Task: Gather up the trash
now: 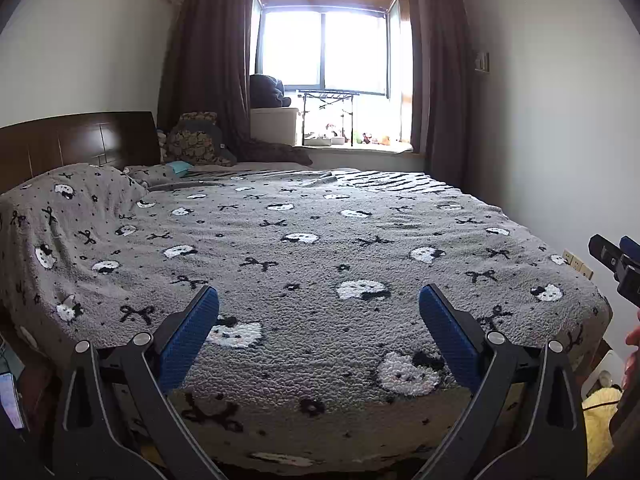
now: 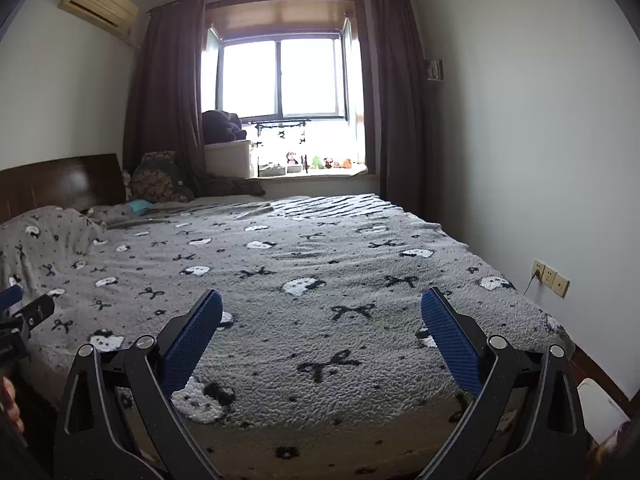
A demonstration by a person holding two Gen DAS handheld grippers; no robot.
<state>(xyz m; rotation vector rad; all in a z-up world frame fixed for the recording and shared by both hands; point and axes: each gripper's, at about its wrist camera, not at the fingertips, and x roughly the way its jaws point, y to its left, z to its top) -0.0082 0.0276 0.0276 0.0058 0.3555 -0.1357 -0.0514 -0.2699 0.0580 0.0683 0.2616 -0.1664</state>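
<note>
Bed blanket (image 1: 320,240) spreads beneath left gripper (image 1: 319,312), right gripper (image 2: 321,316), both agape.

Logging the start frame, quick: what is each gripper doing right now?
Left gripper: open, holding nothing, above the bed blanket.
Right gripper: open, holding nothing.

Grey blanket (image 1: 320,240) w/ blk bows

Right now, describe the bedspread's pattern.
Grey bedspread with white cat faces and black bows and dots; clearest in the left wrist view.
</note>
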